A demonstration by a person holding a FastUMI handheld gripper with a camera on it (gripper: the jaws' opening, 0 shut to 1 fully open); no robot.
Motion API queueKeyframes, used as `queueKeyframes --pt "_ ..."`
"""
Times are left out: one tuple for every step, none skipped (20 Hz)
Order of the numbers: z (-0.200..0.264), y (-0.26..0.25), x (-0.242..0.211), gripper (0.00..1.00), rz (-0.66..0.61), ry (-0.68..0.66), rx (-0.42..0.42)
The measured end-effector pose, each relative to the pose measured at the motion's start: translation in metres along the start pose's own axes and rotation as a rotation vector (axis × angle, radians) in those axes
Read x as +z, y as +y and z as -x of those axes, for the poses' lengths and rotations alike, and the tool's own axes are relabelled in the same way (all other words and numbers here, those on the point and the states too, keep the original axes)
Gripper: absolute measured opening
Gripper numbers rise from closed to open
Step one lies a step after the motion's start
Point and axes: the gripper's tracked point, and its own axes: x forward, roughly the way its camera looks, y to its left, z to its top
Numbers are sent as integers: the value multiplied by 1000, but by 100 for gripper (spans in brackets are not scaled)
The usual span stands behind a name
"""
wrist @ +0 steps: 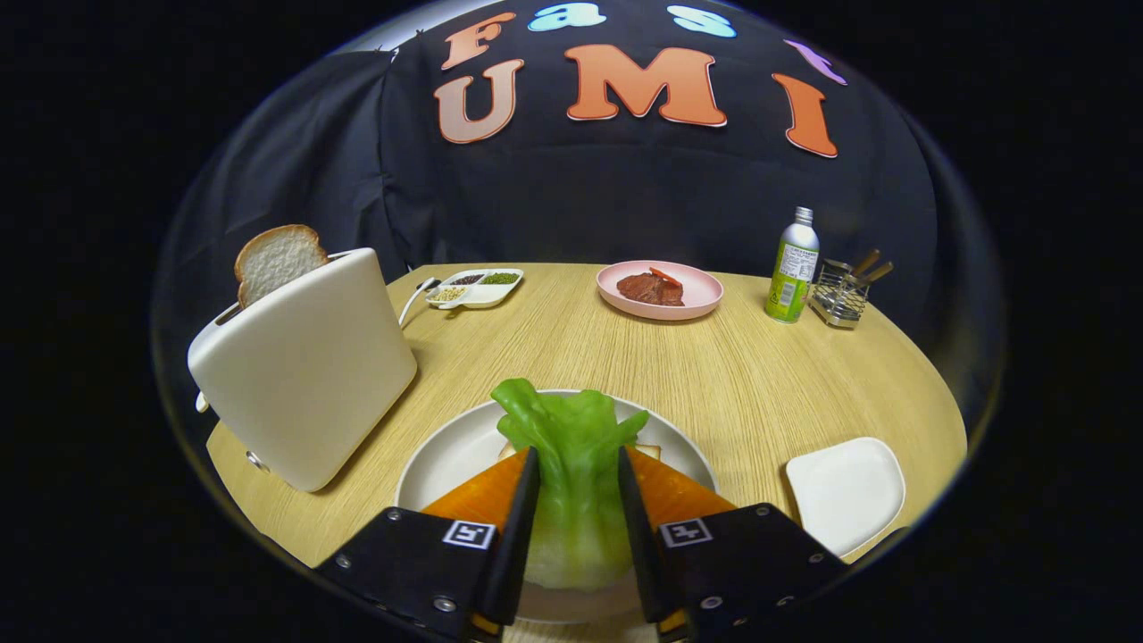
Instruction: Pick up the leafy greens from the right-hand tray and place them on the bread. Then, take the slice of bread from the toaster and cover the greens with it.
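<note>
My gripper (577,487) is shut on the leafy greens (571,446), both fingers pressing on the pale stem, the green leaves sticking out ahead of the fingertips. The greens hang over a round white plate (446,455). A bit of the bread (649,451) on that plate peeks out beside the leaves; most of it is hidden. To the left stands a cream toaster (304,375) with a slice of bread (275,259) poking up from its slot. A small white square tray (846,491), bare, lies to the right of the fingers.
At the back of the wooden table (714,375) are a pink plate (696,295) holding meat, a divided white dish (475,288) of seeds and beans, a green-labelled bottle (792,266) and a wire holder (841,296) with utensils.
</note>
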Motion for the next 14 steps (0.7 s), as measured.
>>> queueKeyframes --pt "2 0 2 62 -6 -2 -6" --pt "3 0 5 67 -11 -9 -10" --pt "4 0 9 73 -14 -15 -15" --pt "7 0 13 76 -14 -18 -23" --pt "10 1 17 80 -9 -23 -28" --pt "13 3 22 83 -3 -32 -33" --pt "16 6 29 89 5 -42 -36" --pt "20 9 37 92 13 -55 -37" --pt "24 13 44 95 20 -68 -38" --pt "28 18 52 97 26 -77 -37" --pt "33 25 59 98 31 -83 -35" --pt "37 32 66 98 35 -91 -30" --pt "40 39 75 98 42 -102 -27" --pt "44 45 85 98 52 -116 -24"
